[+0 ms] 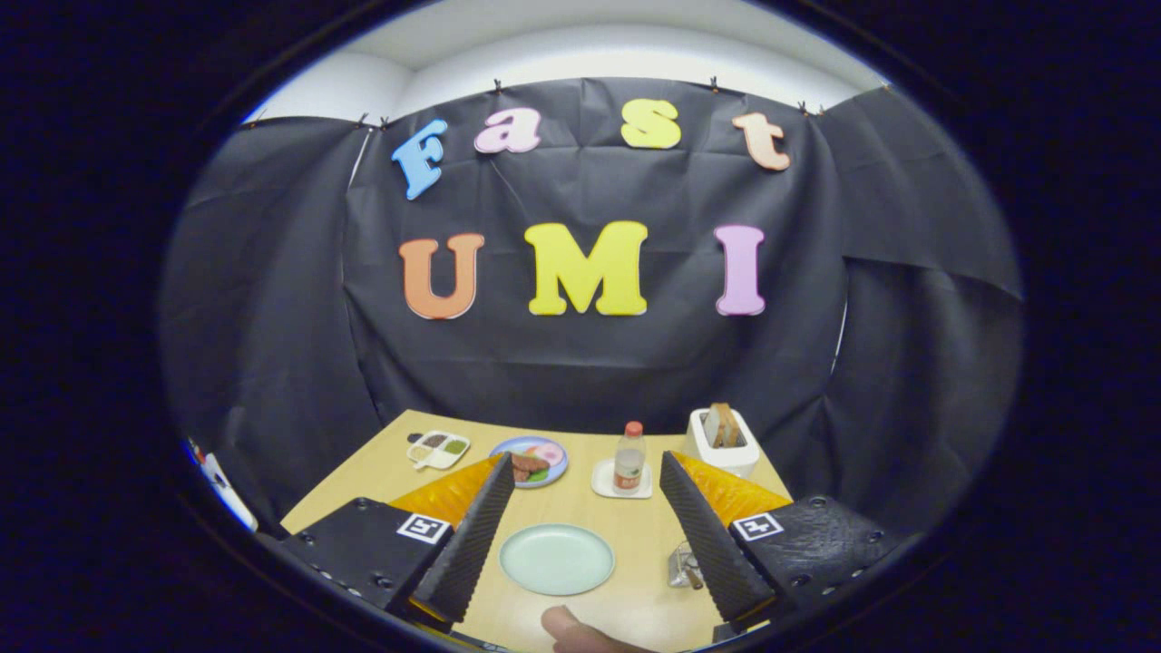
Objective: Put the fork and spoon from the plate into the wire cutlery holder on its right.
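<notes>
Lowest in the frame, at centre, a fingertip or thumb [580,632] pokes in, cut off; whose hand and what it is doing cannot be told. Just above, the gripper [580,531] stands wide apart, nothing between its black ribbed fingers [472,535], held high above the pale wooden table [363,481], probably to survey the layout. Between the fingers lies the round pale-green plate [557,559]; its surface looks bare, no fork or spoon made out on it. Right of the plate, against the right finger, sits the wire cutlery holder [682,567], mostly hidden; a brownish handle seems to stand in it, so the cutlery may already be inside, though this is a judgement.

Mid-frame: a small clear bottle with a red cap [629,458] on a white square coaster [622,482]; left of it a blue-rimmed plate of food [535,460] and a white divided dish [439,448]. Right, a white toaster with bread slices [721,440]. At far left, a white object [218,485] is cut off, unidentifiable.
</notes>
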Demonstrator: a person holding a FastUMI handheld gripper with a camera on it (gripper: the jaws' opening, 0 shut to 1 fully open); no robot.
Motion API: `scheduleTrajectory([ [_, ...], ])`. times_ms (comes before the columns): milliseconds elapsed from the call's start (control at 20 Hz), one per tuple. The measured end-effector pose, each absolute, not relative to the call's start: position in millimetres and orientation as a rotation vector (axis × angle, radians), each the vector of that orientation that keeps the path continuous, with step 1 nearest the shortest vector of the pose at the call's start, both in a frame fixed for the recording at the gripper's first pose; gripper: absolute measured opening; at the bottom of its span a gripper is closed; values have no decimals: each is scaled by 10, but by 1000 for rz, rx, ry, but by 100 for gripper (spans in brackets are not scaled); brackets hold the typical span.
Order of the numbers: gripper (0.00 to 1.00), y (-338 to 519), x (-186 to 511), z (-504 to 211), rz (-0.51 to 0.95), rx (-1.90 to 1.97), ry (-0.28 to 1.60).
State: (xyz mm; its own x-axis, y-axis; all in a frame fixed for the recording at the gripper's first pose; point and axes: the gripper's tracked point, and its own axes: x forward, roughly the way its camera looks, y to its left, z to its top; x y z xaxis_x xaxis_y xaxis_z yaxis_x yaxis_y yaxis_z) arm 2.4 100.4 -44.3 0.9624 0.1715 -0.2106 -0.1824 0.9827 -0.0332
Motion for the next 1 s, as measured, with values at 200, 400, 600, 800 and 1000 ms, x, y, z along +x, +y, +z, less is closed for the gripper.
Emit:
scheduleTrajectory([
  [200, 97, 983, -127, -22, 171, -57, 80],
  [400, 97, 936, -255, 226, 161, -66, 14],
  [600, 96, 869, -325, 321, 165, -61, -22],
  [800, 96, 793, -318, 264, 161, -79, -16],
  [1000, 96, 698, -280, 205, 159, -83, 6],
])
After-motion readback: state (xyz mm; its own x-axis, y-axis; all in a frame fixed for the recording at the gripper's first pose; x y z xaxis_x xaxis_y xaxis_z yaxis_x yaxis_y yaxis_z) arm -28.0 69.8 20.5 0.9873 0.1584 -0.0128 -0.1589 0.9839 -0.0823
